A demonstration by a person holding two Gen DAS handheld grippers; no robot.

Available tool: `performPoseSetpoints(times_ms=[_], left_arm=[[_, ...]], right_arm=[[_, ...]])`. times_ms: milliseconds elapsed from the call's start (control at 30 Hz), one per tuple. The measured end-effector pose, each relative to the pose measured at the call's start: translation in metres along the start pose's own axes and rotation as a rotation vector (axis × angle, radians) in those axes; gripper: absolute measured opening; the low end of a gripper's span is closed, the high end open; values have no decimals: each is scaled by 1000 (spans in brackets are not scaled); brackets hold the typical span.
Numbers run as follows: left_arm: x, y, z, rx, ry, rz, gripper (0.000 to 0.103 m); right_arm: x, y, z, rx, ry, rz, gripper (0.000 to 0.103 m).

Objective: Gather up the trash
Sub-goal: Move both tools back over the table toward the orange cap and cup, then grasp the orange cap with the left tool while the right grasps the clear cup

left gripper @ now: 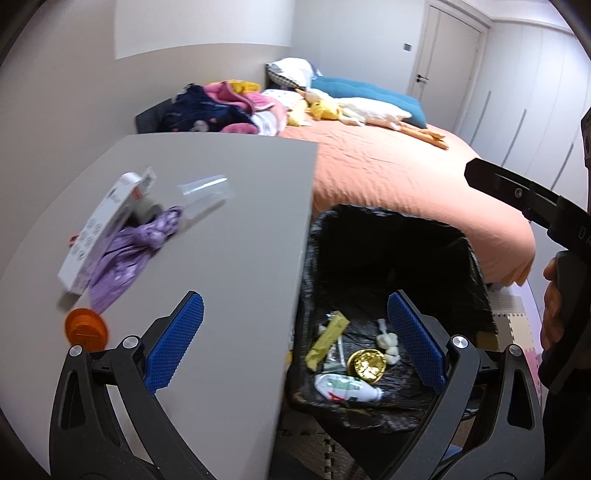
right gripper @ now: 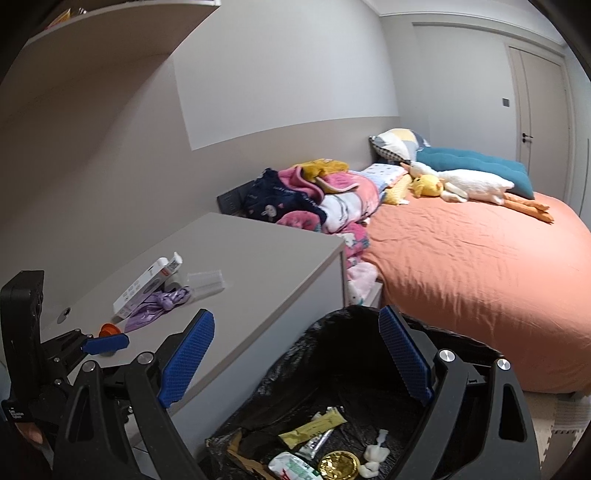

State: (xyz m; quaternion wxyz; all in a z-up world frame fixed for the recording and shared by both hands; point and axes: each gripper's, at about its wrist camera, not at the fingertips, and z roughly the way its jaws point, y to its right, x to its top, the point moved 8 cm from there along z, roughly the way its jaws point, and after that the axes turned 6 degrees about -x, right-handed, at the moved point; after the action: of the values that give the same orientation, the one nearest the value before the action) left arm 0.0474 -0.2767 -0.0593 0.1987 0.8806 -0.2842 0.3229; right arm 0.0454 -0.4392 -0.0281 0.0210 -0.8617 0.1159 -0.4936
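A bin lined with a black bag (left gripper: 388,229) (right gripper: 332,347) stands beside the grey desk (left gripper: 240,229) (right gripper: 266,266). In it lie a yellow wrapper (left gripper: 327,339), a gold foil cup (left gripper: 367,363), a white crumpled packet (left gripper: 347,387) and white bits. On the desk lie a white box (left gripper: 103,225) (right gripper: 146,286), a purple wrapper (left gripper: 129,254) (right gripper: 155,306), a clear plastic piece (left gripper: 207,190) (right gripper: 205,282) and an orange cap (left gripper: 86,328) (right gripper: 109,329). My left gripper (left gripper: 295,332) is open and empty, straddling the desk edge and bin. My right gripper (right gripper: 295,354) is open and empty above the bin.
A bed with an orange sheet (left gripper: 388,166) (right gripper: 480,277) lies behind the bin, with piled clothes (left gripper: 229,107), pillows and plush toys. A shelf (right gripper: 110,29) hangs above the desk. Foam floor mats (left gripper: 513,321) lie to the right of the bin.
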Motion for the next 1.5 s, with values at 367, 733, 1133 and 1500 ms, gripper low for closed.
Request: performPoseSetpoints(times_ms=[367,733,1133,1500], left_arm=[[-12,-45,-19,83,9,-37,96],[-23,-99,-36,158,23,-96,96],[-37,-147,-31,228,24,-182,96],[-52,-171,-8,211,-50,-250,46]], right_arm=[[1,-49,28,79,-35,-35,91],[-3,-93,59,142,-84,-78,91],[-10,-122,98,177,-144,-114,91],[-14,-136,133,184,-182,-121,91]])
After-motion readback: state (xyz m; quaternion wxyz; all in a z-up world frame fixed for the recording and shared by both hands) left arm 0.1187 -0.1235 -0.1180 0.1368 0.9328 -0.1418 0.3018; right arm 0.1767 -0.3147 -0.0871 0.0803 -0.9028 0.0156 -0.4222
